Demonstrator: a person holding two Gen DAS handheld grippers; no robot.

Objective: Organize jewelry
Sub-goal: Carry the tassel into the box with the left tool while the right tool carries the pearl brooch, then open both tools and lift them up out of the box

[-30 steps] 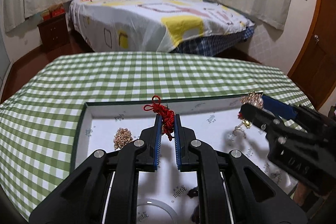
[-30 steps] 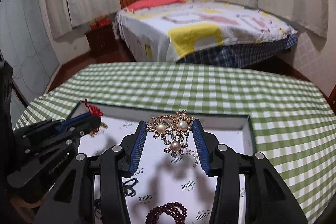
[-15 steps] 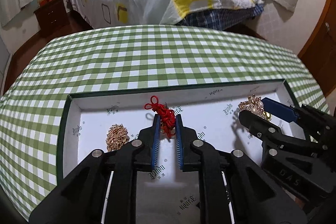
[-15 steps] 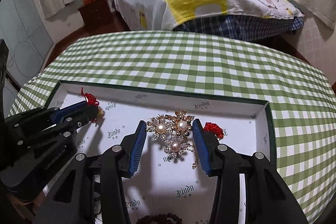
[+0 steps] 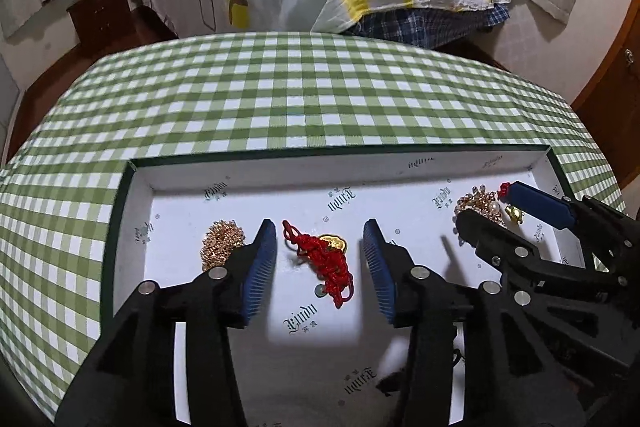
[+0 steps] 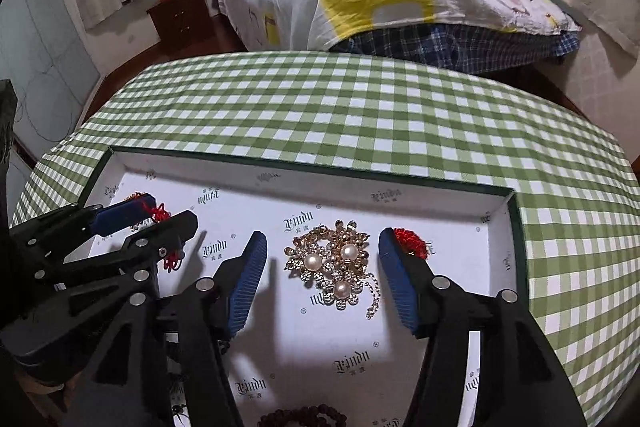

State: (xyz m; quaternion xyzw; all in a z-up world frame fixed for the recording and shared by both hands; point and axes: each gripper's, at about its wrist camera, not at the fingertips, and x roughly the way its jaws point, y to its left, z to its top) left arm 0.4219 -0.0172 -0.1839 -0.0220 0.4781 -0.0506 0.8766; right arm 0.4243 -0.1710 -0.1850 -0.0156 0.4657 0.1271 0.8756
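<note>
Both grippers stood wide, holding nothing: the left gripper [image 5: 320, 259] straddled the red knot [image 5: 324, 259], the right gripper [image 6: 320, 275] the pearl brooch [image 6: 336, 265], both lying in the box [image 6: 516, 223]. Beads [image 6: 304, 419] seemingly remained unsorted.

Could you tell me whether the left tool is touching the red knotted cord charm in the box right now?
Apart. The left wrist view shows the left tool open, white box floor visible between each pad and the red knotted cord charm.

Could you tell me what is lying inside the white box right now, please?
The box holds a pearl brooch, red knotted charm, gold chain pile, another red knot and dark beads. The grippers cover the near part.
</note>
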